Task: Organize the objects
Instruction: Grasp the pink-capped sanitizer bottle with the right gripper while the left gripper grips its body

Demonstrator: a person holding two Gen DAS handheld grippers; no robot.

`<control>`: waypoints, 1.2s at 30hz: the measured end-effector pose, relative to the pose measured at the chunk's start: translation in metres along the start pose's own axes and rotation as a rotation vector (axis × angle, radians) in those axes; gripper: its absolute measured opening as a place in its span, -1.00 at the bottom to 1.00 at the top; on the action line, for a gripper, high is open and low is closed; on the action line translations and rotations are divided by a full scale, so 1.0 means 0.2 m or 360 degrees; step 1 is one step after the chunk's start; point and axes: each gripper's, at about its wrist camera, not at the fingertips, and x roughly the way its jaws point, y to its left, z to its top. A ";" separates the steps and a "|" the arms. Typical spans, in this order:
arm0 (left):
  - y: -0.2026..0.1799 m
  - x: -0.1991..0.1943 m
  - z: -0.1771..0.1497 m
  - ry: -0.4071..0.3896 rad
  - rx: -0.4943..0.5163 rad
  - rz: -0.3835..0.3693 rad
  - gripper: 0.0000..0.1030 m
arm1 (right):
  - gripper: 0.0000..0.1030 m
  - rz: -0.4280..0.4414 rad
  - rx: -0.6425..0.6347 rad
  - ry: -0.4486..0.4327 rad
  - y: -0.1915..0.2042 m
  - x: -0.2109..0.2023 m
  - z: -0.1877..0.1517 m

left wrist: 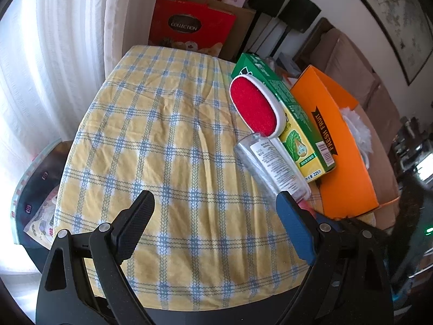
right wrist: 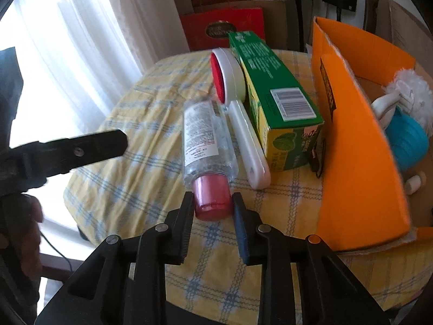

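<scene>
So the bench is covered in a yellow and blue checked cloth and fills most of what's under both sets of tongs. Beyond the right tongs and off to their right sits the orange cardboard box, open on top, with a white fluffy thing and a teal ball inside it.

Next one down in size is the green and yellow carton, lying on its side right against the orange box, ahead of the right tongs. Leaning on the carton's other side is a lint brush with a red pad and a white handle, handle end pointing back toward the tongs.

Touching that handle is a clear bottle with a pink cap, lying flat on the cloth, cap end toward the right tongs.

The right tongs are closed down to about the width of that cap, one tip on each side of it. They look like they're touching it, so I'd say they've got it pinched.

The left tongs are spread wide with nothing in them, hanging over bare cloth. The bottle's base is just past their blue tip.
</scene>
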 end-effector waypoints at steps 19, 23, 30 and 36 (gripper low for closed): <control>-0.30 -0.04 -0.05 -0.0201 0.0621 -0.0088 0.74 | -0.49 0.0122 -0.0038 0.0019 -0.02 -0.23 0.34; -0.34 -0.01 -0.02 -0.0213 0.0691 -0.0170 0.69 | -0.49 0.0126 -0.0066 0.0031 0.01 -0.21 0.37; -0.40 0.06 0.01 -0.0210 0.0761 -0.0211 -0.09 | -0.49 0.0166 -0.0061 0.0030 0.02 -0.19 0.38; -0.39 0.06 -0.01 -0.0222 0.0778 -0.0252 -0.30 | -0.49 0.0132 -0.0061 -0.0001 0.00 -0.20 0.40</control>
